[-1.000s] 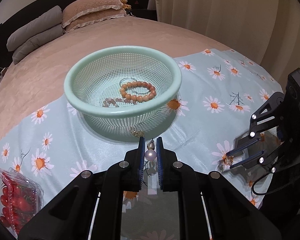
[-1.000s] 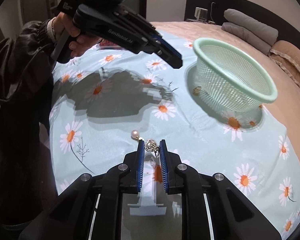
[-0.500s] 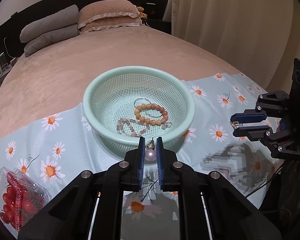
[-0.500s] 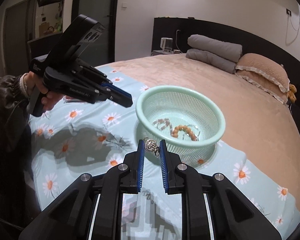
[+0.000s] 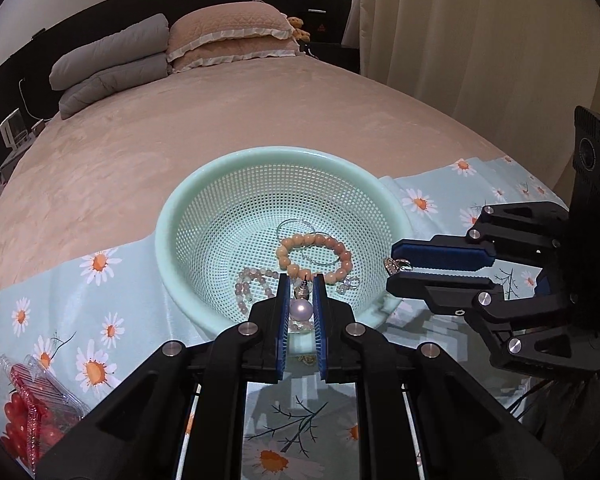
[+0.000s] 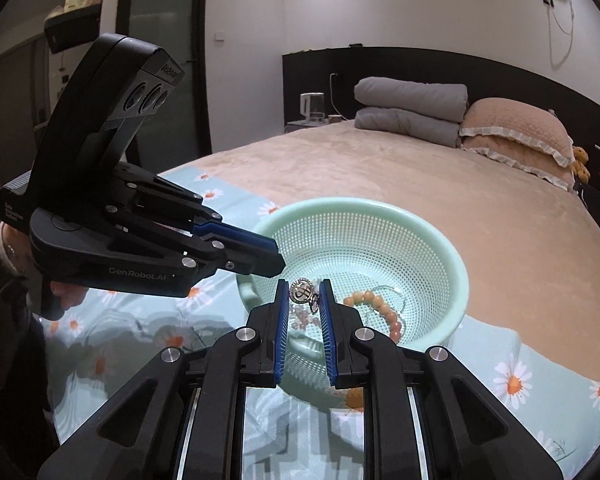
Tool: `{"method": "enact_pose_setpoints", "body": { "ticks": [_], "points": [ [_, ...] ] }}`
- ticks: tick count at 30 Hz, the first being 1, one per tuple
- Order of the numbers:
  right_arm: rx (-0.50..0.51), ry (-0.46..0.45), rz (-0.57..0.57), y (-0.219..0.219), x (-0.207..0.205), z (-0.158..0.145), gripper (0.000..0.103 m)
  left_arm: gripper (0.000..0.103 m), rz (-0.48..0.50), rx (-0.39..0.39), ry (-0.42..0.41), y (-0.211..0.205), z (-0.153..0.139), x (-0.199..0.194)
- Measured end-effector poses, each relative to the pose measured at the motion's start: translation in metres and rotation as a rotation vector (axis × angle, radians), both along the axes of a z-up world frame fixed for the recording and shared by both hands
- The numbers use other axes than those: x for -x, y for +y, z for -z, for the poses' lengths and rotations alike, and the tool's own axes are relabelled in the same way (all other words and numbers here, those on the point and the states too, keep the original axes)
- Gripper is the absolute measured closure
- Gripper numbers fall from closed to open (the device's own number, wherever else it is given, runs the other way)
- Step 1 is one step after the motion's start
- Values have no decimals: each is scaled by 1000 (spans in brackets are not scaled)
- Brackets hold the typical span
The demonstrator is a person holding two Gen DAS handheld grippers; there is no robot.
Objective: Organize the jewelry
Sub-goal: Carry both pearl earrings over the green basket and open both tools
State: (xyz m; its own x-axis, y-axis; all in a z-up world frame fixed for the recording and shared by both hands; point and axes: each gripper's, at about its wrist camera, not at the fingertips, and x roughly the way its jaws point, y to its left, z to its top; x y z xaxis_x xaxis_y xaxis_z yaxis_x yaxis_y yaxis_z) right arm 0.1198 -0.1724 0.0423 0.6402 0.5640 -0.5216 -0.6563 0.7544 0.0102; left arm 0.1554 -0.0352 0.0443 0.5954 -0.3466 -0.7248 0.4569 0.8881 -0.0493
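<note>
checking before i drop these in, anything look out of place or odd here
One thing: a clear clamshell of cherry tomatoes lies on the daisy cloth among the jewelry. Otherwise nothing stands out: the green basket sits upright, the bead bracelet inside it, and nothing is spilled.

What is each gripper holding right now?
Left gripper: shut on a white pearl pendant, at the pale green mesh basket.
Right gripper: shut on a round silver charm.
</note>
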Motion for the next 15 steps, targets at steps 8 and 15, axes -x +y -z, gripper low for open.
{"method": "enact_pose_setpoints", "body": {
  "ticks": [8,15],
  "points": [
    [17,12,6,5,-4,11,89,91,-4,2,8,0,10,-2],
    [0,-5,78,-2,-8,11,62,43,-82,11,5,10,6,-3]
  ]
}}
